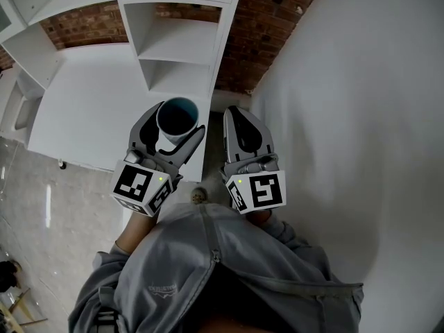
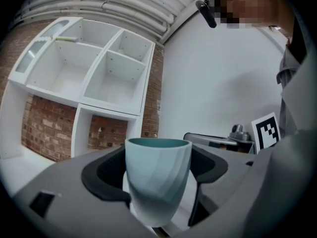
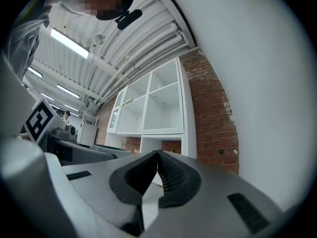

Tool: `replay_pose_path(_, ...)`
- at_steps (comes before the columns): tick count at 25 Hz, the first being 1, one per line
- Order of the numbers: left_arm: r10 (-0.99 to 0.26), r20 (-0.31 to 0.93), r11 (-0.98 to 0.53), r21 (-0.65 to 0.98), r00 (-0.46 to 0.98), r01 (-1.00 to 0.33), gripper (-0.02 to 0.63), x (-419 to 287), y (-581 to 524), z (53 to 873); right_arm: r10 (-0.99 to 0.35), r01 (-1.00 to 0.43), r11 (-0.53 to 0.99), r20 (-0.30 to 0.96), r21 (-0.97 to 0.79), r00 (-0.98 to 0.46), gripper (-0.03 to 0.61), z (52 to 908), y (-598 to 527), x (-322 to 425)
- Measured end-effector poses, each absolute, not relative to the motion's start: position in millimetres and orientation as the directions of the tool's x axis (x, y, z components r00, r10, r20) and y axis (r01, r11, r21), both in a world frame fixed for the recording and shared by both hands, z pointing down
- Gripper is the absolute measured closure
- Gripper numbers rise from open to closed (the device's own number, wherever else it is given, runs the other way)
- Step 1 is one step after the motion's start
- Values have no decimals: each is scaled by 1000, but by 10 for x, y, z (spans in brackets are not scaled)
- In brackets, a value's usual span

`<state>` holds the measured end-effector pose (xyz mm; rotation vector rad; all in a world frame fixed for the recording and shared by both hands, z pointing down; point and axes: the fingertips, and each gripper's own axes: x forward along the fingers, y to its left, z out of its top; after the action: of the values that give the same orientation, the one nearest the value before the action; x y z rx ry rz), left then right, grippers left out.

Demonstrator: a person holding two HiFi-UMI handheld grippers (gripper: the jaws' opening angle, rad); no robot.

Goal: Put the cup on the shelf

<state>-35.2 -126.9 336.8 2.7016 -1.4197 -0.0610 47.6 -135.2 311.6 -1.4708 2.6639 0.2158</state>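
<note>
White shelf (image 1: 177,44) stands ahead, with the upright cup (image 2: 157,175) pinched in the left tool (image 1: 178,121) and the right tool (image 3: 158,155) pressed together.

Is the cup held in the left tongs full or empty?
Empty: the head view looks down into the cup and shows only bare teal inside.

Cup (image 1: 177,116) — pale teal, handleless, tapered toward base. Upright, mouth up, clamped between jaws of left gripper (image 1: 173,132), held in air near shelf (image 1: 173,44) — white unit, open cubbies, backed by brick wall (image 1: 274,19).
</note>
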Motion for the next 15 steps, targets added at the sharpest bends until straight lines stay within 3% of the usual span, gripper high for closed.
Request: replay_pose_path(15, -794, 1, -605, 101, 608, -790, 233, -456, -1745, 3303, -850, -866, 494, -165, 74, -499, 551, 3061, -1717, 377)
